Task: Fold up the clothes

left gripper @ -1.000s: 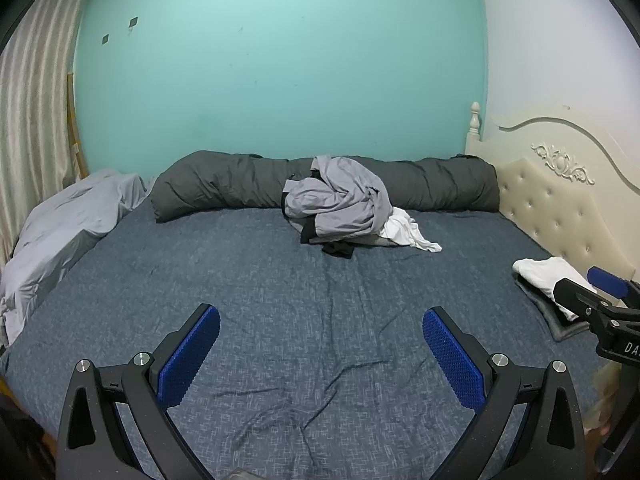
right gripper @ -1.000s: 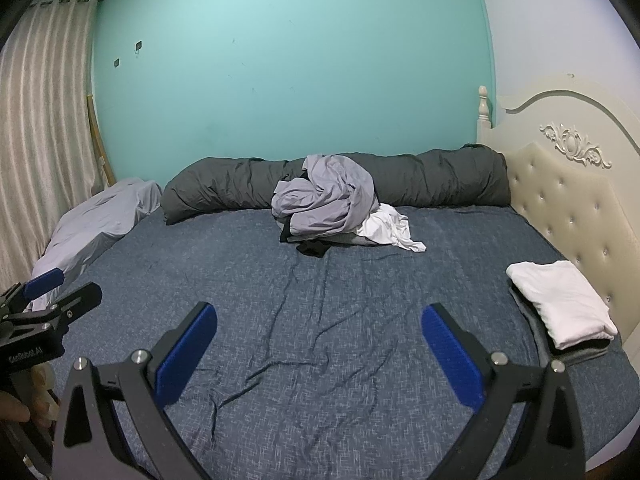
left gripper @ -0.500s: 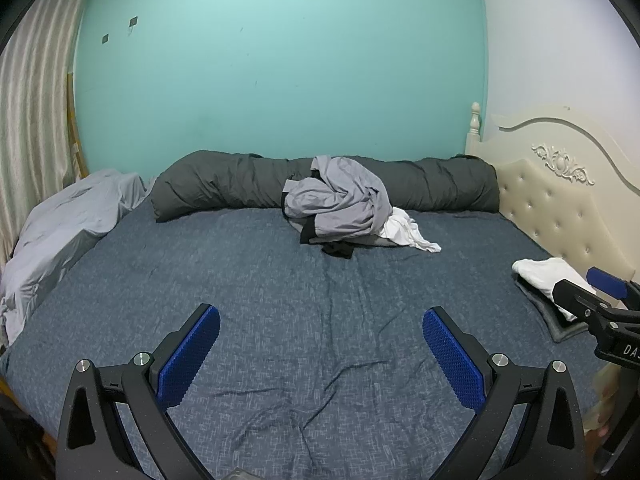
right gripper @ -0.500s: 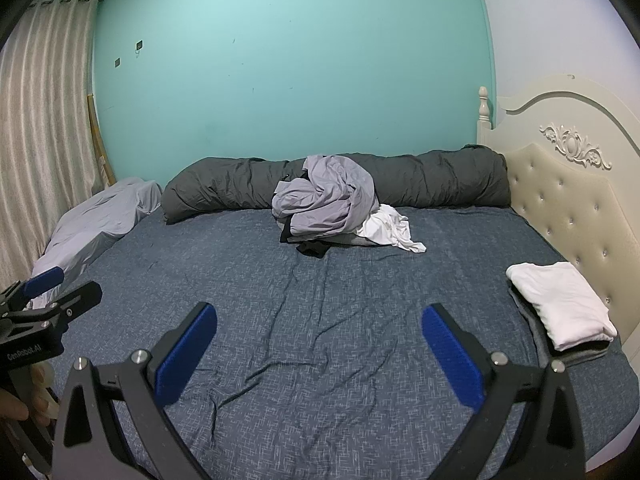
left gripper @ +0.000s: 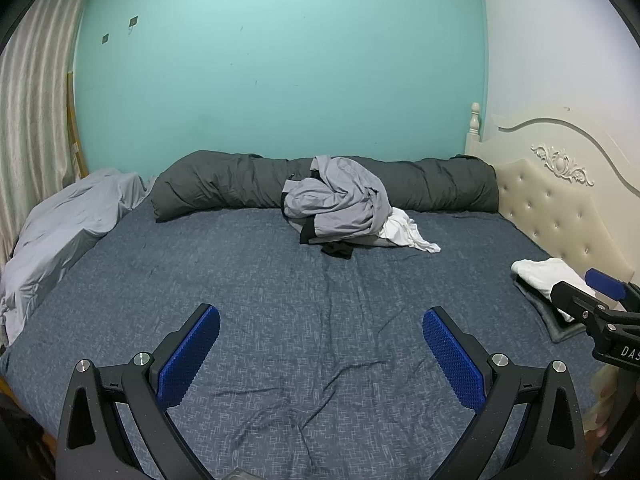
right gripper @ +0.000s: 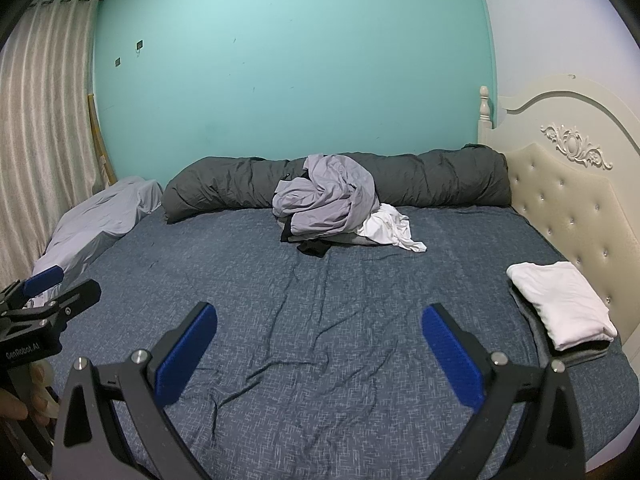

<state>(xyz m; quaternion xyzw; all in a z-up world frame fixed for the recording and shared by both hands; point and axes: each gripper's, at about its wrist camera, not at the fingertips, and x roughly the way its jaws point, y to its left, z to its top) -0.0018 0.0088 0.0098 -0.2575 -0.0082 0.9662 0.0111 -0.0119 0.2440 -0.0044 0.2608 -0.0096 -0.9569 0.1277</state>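
Well away from both spread, empty claws, left claw (left gripper: pixel 321 330) and right claw (right gripper: pixel 319 328), a crumpled grey, black and white clothes heap (right gripper: pixel 328 206) lies against the dark grey rolled duvet (right gripper: pixel 440 178) on the blue bed (right gripper: pixel 320 320)

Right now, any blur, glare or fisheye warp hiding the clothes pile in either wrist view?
Left wrist view: sharp, dim even light, no glare; clothes pile clear, edges bowed, right claw covers part of the folded stack. Right wrist view: equally sharp; headboard bends, dark corner vignette.
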